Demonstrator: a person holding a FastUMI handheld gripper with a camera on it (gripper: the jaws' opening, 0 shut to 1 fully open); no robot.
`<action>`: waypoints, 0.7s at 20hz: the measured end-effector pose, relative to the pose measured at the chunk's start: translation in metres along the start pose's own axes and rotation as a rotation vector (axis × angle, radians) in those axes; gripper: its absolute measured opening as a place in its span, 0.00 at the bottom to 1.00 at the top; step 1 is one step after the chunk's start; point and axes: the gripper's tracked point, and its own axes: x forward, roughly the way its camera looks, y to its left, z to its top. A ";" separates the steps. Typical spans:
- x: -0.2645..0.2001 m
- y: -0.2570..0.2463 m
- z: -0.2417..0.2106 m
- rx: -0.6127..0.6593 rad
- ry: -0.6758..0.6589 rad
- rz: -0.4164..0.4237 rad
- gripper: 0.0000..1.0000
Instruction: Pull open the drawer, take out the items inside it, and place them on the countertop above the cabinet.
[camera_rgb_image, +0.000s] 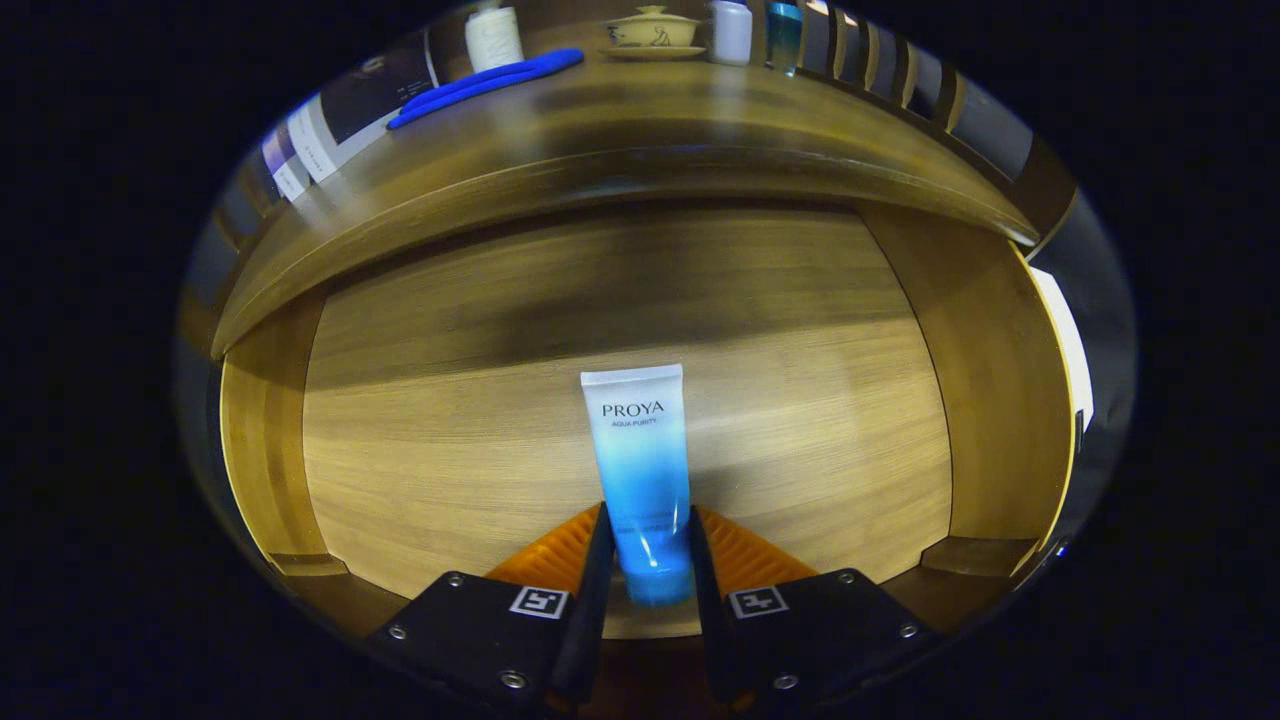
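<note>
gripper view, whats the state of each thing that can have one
drawer: pulled open, wooden floor showing
tube: lying flat in the drawer, cap end between the fingers
gripper: fingers closed on the tube's cap end, one each side
blue tool: lying on the countertop above
lidded cup: lid on, upright on a saucer
white bottle: upright on the countertop

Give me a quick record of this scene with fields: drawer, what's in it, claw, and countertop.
drawer: open drawer, wooden floor in plain sight
contents: one blue tube, lying flat, cap end toward the claw
claw: claw closed on the tube's cap end, both fingers pressing its sides
countertop: countertop above holds a blue tool, a lidded cup, two white bottles
</note>
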 end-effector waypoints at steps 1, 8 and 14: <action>0.000 0.000 0.000 0.000 -0.011 -0.001 0.41; -0.014 0.003 -0.011 -0.109 -0.055 -0.044 0.38; -0.059 0.011 -0.010 -0.176 -0.186 -0.084 0.38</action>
